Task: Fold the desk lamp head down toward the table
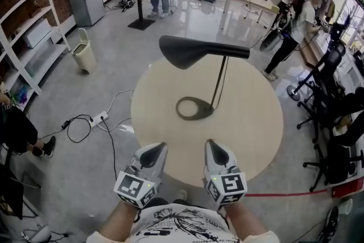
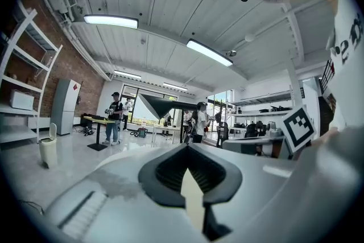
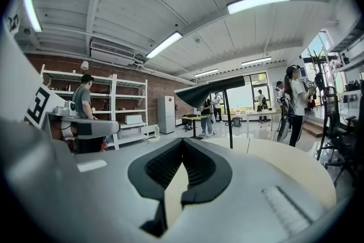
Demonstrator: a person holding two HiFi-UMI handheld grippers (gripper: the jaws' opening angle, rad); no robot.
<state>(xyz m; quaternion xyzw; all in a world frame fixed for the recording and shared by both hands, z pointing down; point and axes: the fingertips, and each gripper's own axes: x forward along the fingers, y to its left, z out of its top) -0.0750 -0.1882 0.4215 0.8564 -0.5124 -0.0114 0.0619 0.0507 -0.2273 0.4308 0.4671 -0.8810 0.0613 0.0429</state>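
A black desk lamp stands on the round beige table (image 1: 256, 139). Its head (image 1: 193, 51) is raised and roughly level above the table, on a thin stem (image 1: 219, 79) rising from an oval base (image 1: 193, 108). My left gripper (image 1: 161, 146) and right gripper (image 1: 209, 142) sit side by side at the table's near edge, both shut and empty, well short of the lamp. The left gripper view shows its jaws (image 2: 185, 145) closed, with the lamp head (image 2: 162, 104) far ahead. In the right gripper view the jaws (image 3: 183, 139) are closed, and the lamp head (image 3: 207, 90) and stem (image 3: 227, 119) stand ahead.
A power strip (image 1: 98, 119) with cables lies on the floor left of the table. Office chairs (image 1: 335, 122) crowd the right side, and a red floor line (image 1: 284, 194) runs there. A white shelf (image 1: 28, 37) and bin (image 1: 84, 54) stand at the left. Several people are at the back.
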